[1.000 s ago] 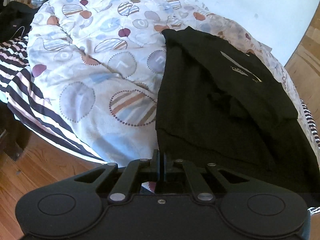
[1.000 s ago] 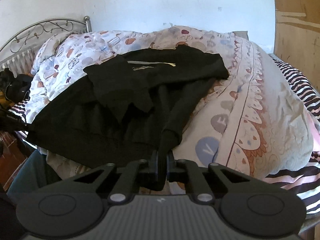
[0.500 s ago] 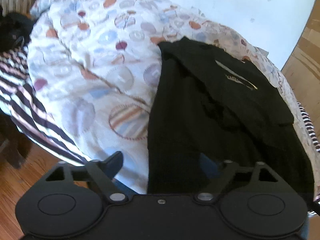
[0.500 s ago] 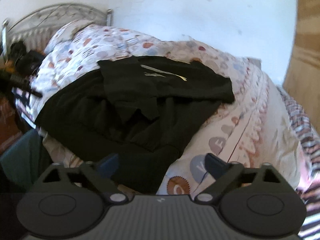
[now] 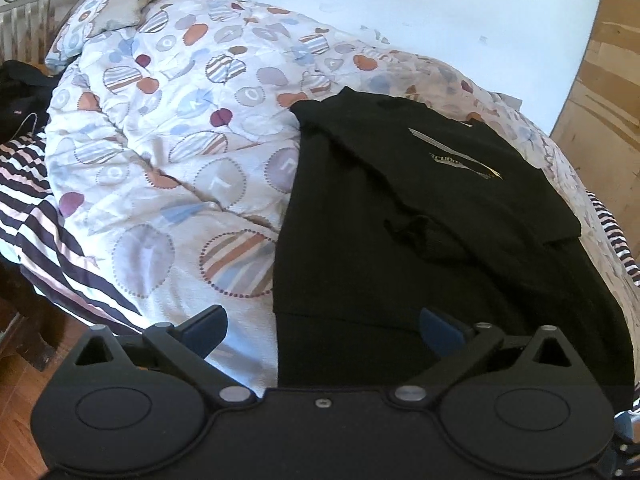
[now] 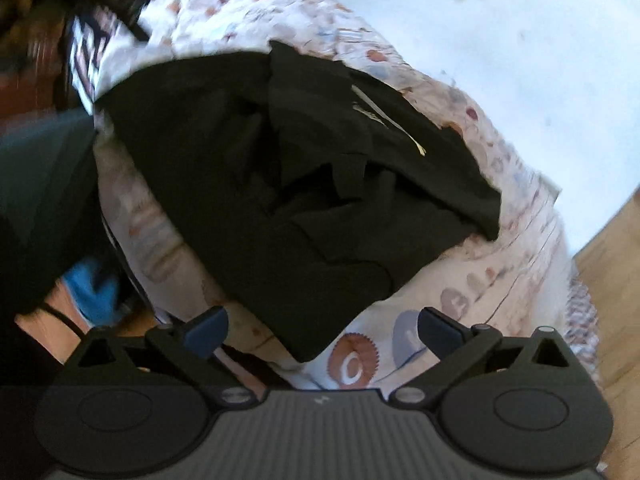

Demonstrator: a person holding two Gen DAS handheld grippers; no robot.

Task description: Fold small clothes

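Two grippers, left gripper [image 5: 322, 330] still opening, right gripper [image 6: 322, 330] wide, both empty, black shirt [image 5: 420, 232] on patterned duvet [image 5: 168, 168], striped sheet [image 5: 44, 240] beside the duvet, white wall [image 5: 440, 12] behind.

Both grippers let go: a second ago the left gripper [image 5: 322, 330] and right gripper [image 6: 322, 330] were each pinched shut on the near hem of the black shirt [image 5: 400, 240]. Now the left jaws are opening and the right ones stand wide, and the hem lies loose on the bed [image 5: 160, 160]. The right wrist view has also rolled hard.
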